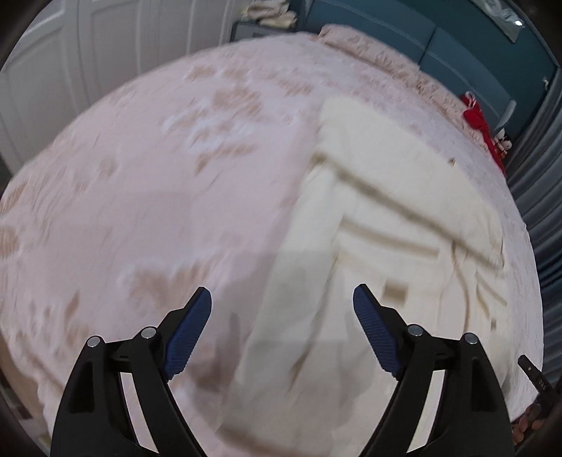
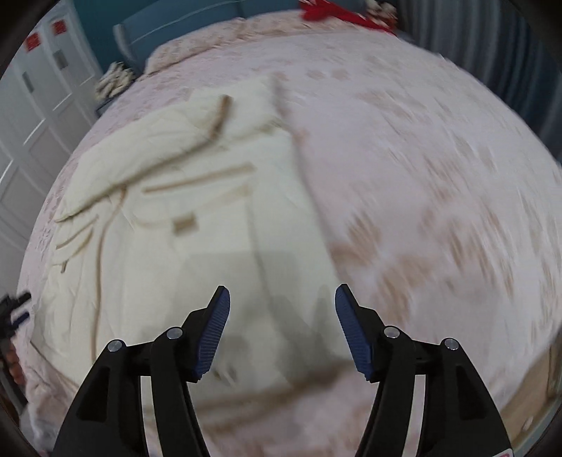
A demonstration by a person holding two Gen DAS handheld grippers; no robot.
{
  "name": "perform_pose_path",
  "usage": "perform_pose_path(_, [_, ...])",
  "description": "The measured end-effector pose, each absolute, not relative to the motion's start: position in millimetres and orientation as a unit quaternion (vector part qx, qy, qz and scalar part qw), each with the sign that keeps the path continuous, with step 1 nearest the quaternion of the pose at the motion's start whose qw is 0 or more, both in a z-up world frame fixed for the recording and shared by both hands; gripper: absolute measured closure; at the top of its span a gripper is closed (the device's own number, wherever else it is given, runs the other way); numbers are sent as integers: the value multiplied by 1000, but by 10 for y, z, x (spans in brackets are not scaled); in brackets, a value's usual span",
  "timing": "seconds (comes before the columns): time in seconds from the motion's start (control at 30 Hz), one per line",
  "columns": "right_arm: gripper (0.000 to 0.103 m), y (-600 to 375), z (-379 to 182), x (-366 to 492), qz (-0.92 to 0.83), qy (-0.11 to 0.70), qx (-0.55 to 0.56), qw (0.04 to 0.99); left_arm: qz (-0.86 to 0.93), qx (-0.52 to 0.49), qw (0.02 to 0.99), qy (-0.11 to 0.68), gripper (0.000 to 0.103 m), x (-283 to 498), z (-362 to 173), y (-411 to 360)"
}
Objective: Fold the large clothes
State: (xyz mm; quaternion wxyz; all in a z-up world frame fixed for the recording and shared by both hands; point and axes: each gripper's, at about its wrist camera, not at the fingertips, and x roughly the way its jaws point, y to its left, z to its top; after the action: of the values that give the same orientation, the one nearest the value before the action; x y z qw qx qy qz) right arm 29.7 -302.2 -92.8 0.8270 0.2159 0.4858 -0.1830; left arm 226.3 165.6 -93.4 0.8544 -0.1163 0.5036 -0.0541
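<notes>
Both shots are pretty smeared with motion blur, so fine detail is hard to make out. Left tool (image 1: 282,306) first: its two blue-padded fingers (image 1: 188,335) stand wide apart with nothing between them, hanging over the bed (image 1: 140,175). The cream garment (image 1: 386,218) with tan trim lies spread flat on the pink patterned bedspread, ahead of this tool and off to its right, with its near edge running under the right-hand finger. Ahead and to the left is a white panelled wardrobe (image 1: 70,70); far ahead is a teal headboard (image 1: 368,21), and something red (image 1: 481,126) sits at the bed's far right edge.

Right tool (image 2: 282,300): also parted, nothing gripped, pads clear of the fabric. Here the garment (image 2: 175,211) lies ahead and to the left, its near part reaching in under the gap between the fingers. To the right of this tool is just bare bedspread. The other tool's tip (image 2: 15,309) peeks in at the far left edge.
</notes>
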Motion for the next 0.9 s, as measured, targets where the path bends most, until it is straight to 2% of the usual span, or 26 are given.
perform_pose_path(0.3, [41,-3133,-1262,53,-165,472,336,798,-82,-196,811,545,23,1834,-1259,1803])
perform_pose_path(0.47, [41,-3177,-1355,67,-175,448,394,783,-101,-195,808,546,41,1834,-1234,1674])
perform_pose_path(0.5, [45,-3194,-1368,68,-176,442,406,781,-99,-195,808,547,44,1837,-1227,1659])
perform_pose_path(0.57, [62,-3211,-1374,71,-180,439,412,778,-104,-192,807,549,62,1855,-1211,1627])
perform_pose_path(0.63, [88,-3209,-1372,76,-165,434,422,779,-105,-182,807,552,76,1853,-1175,1593])
perform_pose_path(0.67, [90,-3205,-1351,72,-161,431,421,782,-106,-176,809,550,82,1847,-1149,1582])
perform_pose_path(0.8, [95,-3083,-1100,58,-153,424,369,813,-115,-159,824,532,95,1772,-976,1598])
perform_pose_path(0.9, [96,-3049,-941,21,-143,422,346,825,-125,-154,833,516,96,1697,-806,1614])
